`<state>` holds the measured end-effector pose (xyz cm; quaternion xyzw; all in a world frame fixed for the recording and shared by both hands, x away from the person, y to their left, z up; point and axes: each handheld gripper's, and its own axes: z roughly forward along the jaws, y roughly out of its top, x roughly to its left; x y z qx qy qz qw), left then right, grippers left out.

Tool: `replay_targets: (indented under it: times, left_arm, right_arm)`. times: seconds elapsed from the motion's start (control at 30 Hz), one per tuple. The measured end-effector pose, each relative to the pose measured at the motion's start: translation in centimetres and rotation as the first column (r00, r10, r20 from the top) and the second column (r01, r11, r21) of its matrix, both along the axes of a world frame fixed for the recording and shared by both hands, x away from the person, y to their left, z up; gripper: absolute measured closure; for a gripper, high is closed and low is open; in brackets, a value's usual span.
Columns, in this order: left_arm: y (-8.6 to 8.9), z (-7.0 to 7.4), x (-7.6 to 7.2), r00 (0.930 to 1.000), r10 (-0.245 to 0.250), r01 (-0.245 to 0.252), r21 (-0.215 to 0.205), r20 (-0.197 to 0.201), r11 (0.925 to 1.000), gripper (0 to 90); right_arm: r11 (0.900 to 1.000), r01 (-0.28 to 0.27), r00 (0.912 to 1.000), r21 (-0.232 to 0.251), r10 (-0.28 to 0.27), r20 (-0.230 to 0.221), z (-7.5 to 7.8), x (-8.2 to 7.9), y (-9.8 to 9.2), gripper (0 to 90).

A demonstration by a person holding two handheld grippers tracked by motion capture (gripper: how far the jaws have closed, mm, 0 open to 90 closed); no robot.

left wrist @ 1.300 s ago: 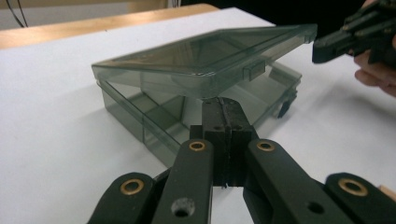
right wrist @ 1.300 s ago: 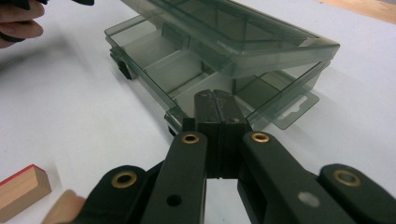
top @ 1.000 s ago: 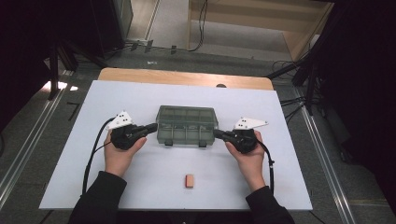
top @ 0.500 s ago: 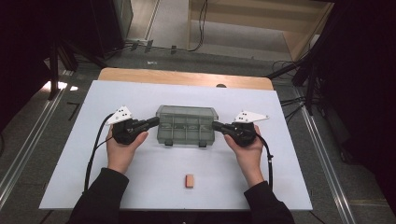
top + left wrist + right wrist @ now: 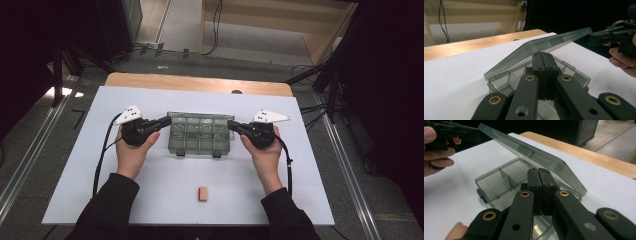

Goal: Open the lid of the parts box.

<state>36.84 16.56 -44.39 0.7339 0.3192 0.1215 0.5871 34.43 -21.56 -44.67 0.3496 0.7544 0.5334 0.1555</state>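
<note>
A clear compartment box (image 5: 200, 135) sits at the middle of the white table (image 5: 75, 165), its lid (image 5: 544, 46) tilted up, with the left gripper (image 5: 164, 121) at its 9 o'clock and the right gripper (image 5: 232, 125) at its 3 o'clock, both with jaws pressed together on nothing under the lid's ends, and a small orange block (image 5: 202, 193) lies well apart at 6 o'clock.

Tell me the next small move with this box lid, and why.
Probably keep tipping the lid up and back toward its hinge. It stands only partly raised over the compartment box, with the shut left gripper and shut right gripper at its two ends, so the compartments are not yet fully exposed.
</note>
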Motion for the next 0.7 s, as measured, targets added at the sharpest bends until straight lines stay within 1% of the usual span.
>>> replay_targets:
  times: [0.1, 0.13, 0.23, 0.27, 0.33, 0.4, 0.43, 0.47, 0.5, 0.57, 0.6, 0.63, 0.67, 0.7]
  left_arm:
    - [-0.1, 0.2, 0.3, 1.0, 0.007, -0.007, -0.001, 0.003, 1.0, 90.0]
    - [-0.2, 0.2, 0.4, 1.0, 0.007, -0.007, -0.007, 0.001, 1.0, 90.0]
    - [-0.2, 0.5, 0.8, 0.9999, 0.014, -0.014, -0.015, 0.0, 0.9998, 90.0]
    - [-0.3, 0.5, 1.0, 0.9999, 0.014, -0.015, -0.021, -0.001, 0.9997, 90.0]
    - [-0.3, 0.6, 1.1, 0.9999, 0.016, -0.016, -0.021, 0.002, 0.9997, 90.0]
    - [-0.3, 0.7, 1.4, 0.9999, 0.016, -0.016, -0.026, 0.001, 0.9995, 90.0]
    - [-0.3, 0.7, 1.5, 0.9998, 0.017, -0.017, -0.021, 0.005, 0.9996, 90.0]
    - [-0.3, 0.8, 1.6, 0.9998, 0.019, -0.019, -0.021, 0.003, 0.9996, 90.0]
    - [-0.4, 0.8, 1.7, 0.9998, 0.019, -0.019, -0.026, 0.003, 0.9995, 90.0]
    - [-0.5, 0.9, 1.9, 0.9998, 0.021, -0.021, -0.028, 0.005, 0.9994, 90.0]
    - [-0.5, 1.0, 2.0, 0.9998, 0.021, -0.021, -0.031, 0.004, 0.9993, 90.0]
    - [-0.6, 1.0, 2.1, 0.9998, 0.021, -0.021, -0.031, 0.004, 0.9993, 90.0]
    - [-0.6, 1.0, 2.1, 0.9998, 0.021, -0.021, -0.031, 0.005, 0.9993, 90.0]
    - [-0.7, 1.0, 2.2, 0.9997, 0.023, -0.023, -0.031, 0.007, 0.9993, 90.0]
  right_arm:
    - [1.0, 0.024, 0.9997, 0.011, -0.024, 0.0, 0.2, 0.4, -0.1, 86.8]
    - [0.999, 0.03, 0.9996, 0.015, -0.03, -0.002, 0.2, 0.6, -0.1, 86.8]
    - [0.999, 0.031, 0.9995, 0.02, -0.031, 0.0, 0.4, 0.7, -0.2, 85.4]
    - [0.999, 0.026, 0.9997, 0.02, -0.026, 0.003, 0.4, 0.6, -0.2, 83.6]
    - [1.0, 0.019, 0.9998, 0.017, -0.019, 0.008, 0.6, 0.4, -0.3, 79.5]
    - [0.998, 0.053, 0.9978, 0.022, -0.054, 0.037, 0.7, 0.0, -0.6, 73.3]
    - [0.998, 0.053, 0.9975, 0.033, -0.055, 0.046, 0.8, -0.2, -0.7, 70.0]
    - [0.998, 0.054, 0.9972, 0.042, -0.056, 0.049, 0.8, -0.2, -0.9, 64.5]
    - [0.997, 0.069, 0.9959, 0.041, -0.071, 0.056, 0.9, -0.3, -0.9, 58.1]
    - [0.992, 0.122, 0.9899, 0.034, -0.124, 0.068, 0.9, -0.3, -1.0, 44.4]
    - [0.988, 0.149, 0.9865, 0.037, -0.151, 0.062, 0.9, -0.3, -1.0, 38.3]
    - [0.985, 0.163, 0.9847, 0.046, -0.166, 0.054, 0.9, -0.1, -1.1, 31.2]
    - [0.984, 0.166, 0.9845, 0.066, -0.169, 0.046, 0.8, 0.0, -1.2, 24.2]
    - [0.984, 0.161, 0.9857, 0.072, -0.164, 0.039, 0.8, 0.1, -1.3, 16.3]
